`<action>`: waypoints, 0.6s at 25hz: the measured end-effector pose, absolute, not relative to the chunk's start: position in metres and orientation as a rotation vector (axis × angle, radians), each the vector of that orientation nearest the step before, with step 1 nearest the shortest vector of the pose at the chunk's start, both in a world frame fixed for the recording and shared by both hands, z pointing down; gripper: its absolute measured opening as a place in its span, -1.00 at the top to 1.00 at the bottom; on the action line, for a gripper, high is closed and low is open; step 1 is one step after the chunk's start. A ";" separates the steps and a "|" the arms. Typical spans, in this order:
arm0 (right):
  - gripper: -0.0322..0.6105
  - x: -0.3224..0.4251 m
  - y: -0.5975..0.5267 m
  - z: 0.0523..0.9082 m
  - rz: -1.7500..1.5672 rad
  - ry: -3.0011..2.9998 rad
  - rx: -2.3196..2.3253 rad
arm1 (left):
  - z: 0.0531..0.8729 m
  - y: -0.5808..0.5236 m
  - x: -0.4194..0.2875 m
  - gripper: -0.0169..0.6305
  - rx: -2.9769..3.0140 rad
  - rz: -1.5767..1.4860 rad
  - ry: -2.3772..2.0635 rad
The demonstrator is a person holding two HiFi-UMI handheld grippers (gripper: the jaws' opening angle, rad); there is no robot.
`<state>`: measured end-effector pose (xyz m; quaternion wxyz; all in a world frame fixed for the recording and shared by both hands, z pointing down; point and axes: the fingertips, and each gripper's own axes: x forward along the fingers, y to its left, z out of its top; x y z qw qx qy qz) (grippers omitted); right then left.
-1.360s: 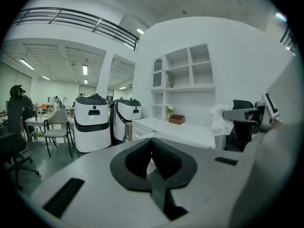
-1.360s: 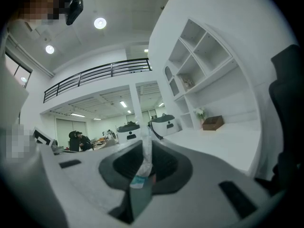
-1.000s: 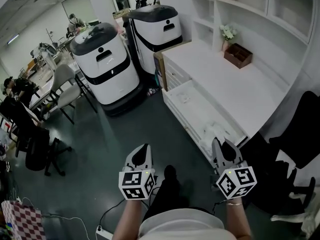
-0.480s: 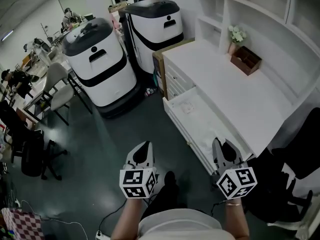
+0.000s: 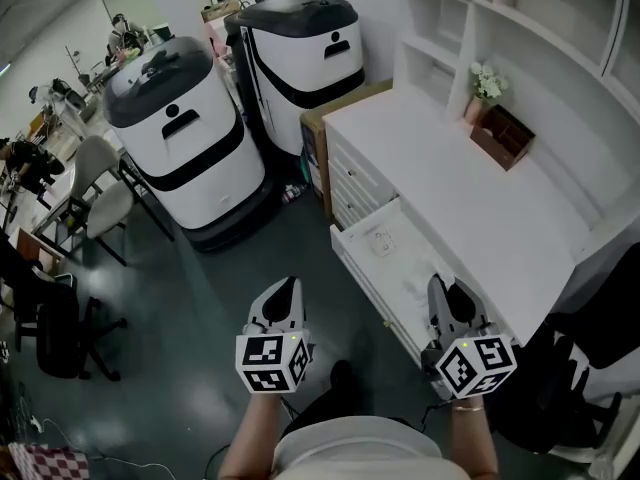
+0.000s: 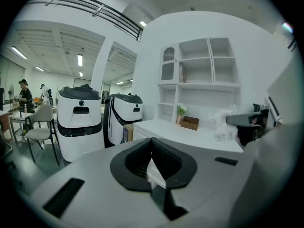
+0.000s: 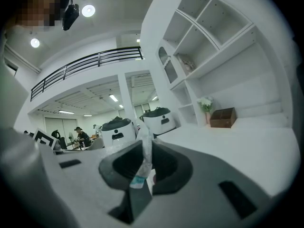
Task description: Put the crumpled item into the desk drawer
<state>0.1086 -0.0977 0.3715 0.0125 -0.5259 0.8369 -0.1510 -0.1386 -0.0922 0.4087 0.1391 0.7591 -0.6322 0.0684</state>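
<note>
Right gripper view: the right gripper has its dark, ribbed, cup-shaped jaws pinched on the crumpled item, a thin, wrinkled, see-through white wrapper standing up between them. A small teal label hangs at the wrapper's lower end; its print is too small to read.

Left gripper view: the left gripper has its jaws pressed together. A pale sliver shows at the seam, and I cannot tell what it is. Off to the right in this view, the crumpled item hangs white and rumpled from the other gripper's tip.

Head view: both grippers sit low in the frame, the left gripper over dark green floor in front of the table, the right gripper at the front edge of the table's open drawer. Each carries a cube of black-and-white square markers, without words.

The table is smooth and white. Its drawer is a shallow white tray, with a small pale object towards its far end. At the table's back stand a brown wooden box and white flowers in a pink vase.

Left of the table stand a cardboard box and two rounded white-and-black machines.
</note>
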 end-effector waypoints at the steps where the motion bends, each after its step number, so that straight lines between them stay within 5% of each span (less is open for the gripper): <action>1: 0.75 0.105 -0.105 0.372 -0.470 2.607 -1.646 | 0.409 -0.101 -0.142 0.96 2.196 0.197 -1.824; 15: 0.75 0.091 -0.159 0.377 -0.487 2.542 -1.739 | 0.421 -0.171 -0.161 0.96 2.235 0.222 -1.733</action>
